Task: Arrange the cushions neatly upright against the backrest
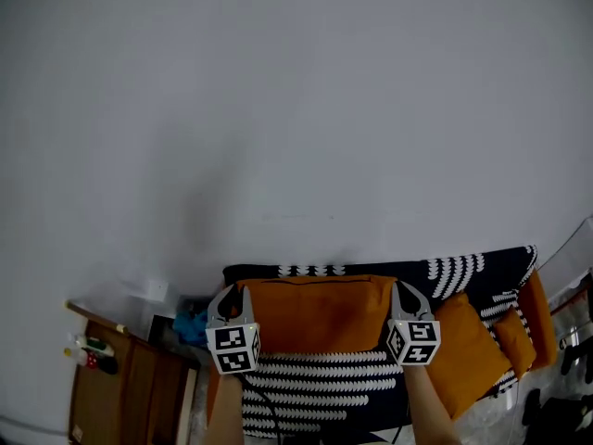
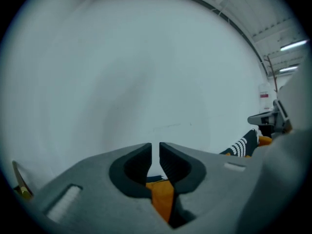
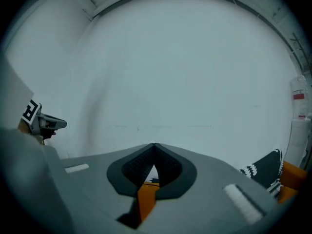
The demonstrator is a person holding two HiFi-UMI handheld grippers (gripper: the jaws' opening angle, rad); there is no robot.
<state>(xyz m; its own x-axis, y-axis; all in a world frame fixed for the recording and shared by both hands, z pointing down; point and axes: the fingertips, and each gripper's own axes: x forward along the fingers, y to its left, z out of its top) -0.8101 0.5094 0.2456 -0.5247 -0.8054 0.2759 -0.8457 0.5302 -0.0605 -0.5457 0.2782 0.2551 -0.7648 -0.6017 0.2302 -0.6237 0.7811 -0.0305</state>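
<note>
A wide orange cushion [image 1: 320, 313] hangs upright in front of the sofa's backrest [image 1: 463, 269], which wears a black cover with white stripes. My left gripper [image 1: 233, 290] pinches its upper left corner and my right gripper [image 1: 408, 290] its upper right corner. In the left gripper view the jaws [image 2: 155, 150] are nearly together, with orange fabric [image 2: 163, 199] squeezed between them. The right gripper view shows the jaw tips [image 3: 154, 147] meeting over an orange fold [image 3: 145, 199]. Three more orange cushions [image 1: 468, 350] [image 1: 514, 336] [image 1: 539, 318] lean at the sofa's right end.
A plain white wall [image 1: 278, 109] rises behind the sofa. A wooden cabinet [image 1: 120, 387] with small bottles [image 1: 83, 350] stands at the lower left, with a blue object [image 1: 190, 325] between it and the sofa. The striped seat [image 1: 315, 378] lies below the held cushion.
</note>
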